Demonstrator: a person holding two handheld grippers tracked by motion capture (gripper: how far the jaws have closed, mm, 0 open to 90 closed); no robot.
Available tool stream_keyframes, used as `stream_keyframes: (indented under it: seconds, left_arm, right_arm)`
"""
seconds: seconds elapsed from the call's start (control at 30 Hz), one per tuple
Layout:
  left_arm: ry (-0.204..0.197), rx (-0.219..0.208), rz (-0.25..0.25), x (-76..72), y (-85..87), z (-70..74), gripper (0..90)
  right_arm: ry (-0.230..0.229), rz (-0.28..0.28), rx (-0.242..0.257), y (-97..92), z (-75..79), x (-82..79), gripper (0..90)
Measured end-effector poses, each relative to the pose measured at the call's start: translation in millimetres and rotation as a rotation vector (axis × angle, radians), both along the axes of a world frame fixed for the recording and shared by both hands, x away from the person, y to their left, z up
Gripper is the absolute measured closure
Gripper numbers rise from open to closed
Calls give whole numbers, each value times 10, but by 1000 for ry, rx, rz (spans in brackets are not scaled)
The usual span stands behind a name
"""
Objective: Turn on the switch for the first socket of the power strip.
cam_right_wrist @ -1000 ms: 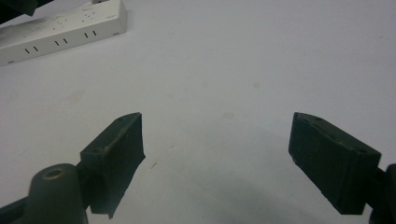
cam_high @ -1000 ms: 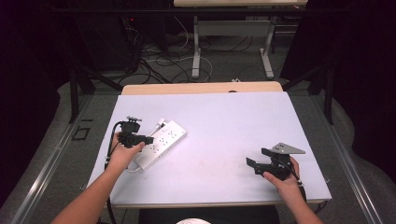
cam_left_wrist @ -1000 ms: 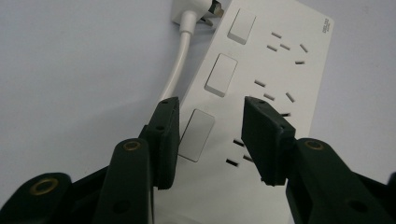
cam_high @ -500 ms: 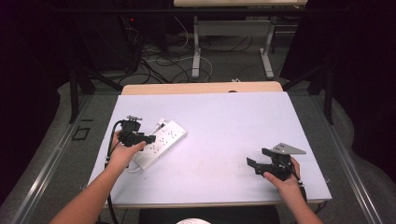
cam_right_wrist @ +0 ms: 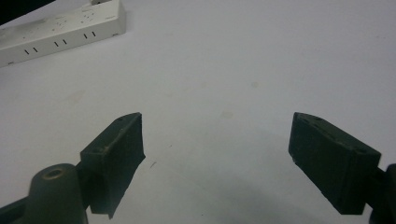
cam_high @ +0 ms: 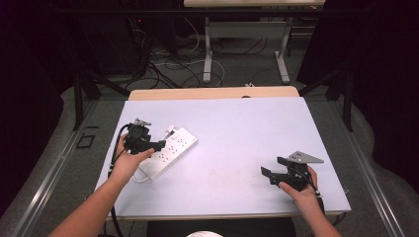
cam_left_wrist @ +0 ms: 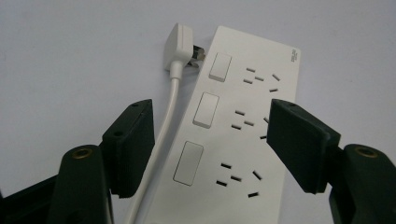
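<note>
Your left gripper [cam_high: 159, 145] hangs over the white plastic six-socket power strip [cam_high: 169, 152], which lies flat on the pale lavender table top [cam_high: 237, 133] at about nine o'clock from the table's middle. The jaws have just been opening and now stand released, spread either side of the strip without pressing it. In the left gripper view the strip's white cord [cam_left_wrist: 163, 135] runs up between the jaws to a white plug [cam_left_wrist: 180, 46] lying against the strip's far end at twelve o'clock. Your right gripper [cam_high: 275, 169] sits at four o'clock, jaws wide and holding nothing, well apart from the strip.
</note>
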State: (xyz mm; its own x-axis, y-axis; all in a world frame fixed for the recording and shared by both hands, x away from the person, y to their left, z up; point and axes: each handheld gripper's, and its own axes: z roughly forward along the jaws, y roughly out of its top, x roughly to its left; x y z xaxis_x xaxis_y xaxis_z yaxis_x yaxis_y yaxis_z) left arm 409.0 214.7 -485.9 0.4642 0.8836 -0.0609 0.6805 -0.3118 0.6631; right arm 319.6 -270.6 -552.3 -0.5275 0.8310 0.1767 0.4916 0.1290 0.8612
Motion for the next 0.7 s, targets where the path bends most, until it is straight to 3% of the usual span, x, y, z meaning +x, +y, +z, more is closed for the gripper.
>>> stream_keyframes:
  seconds: [0.17,0.2,0.33,0.43,0.53,0.7]
  left_arm:
    - [8,-33,10,-22,13,35,283]
    - [17,-58,19,-30,9,35,257]
    - [12,-78,15,-45,12,52,168]
    - [4,-73,10,-69,-2,70,133]
    - [4,-88,-9,-97,-11,97,38]
    - [-22,-98,-13,-150,-18,131,3]
  right_arm:
    - [0,-1,-1,2,0,-2,174]
    - [0,-1,-1,3,-1,-2,174]
    - [-2,2,-3,3,-2,1,173]
    - [-7,5,-5,2,-7,5,174]
    - [-8,6,-5,2,-7,6,174]
    - [-8,8,-4,5,-6,6,173]
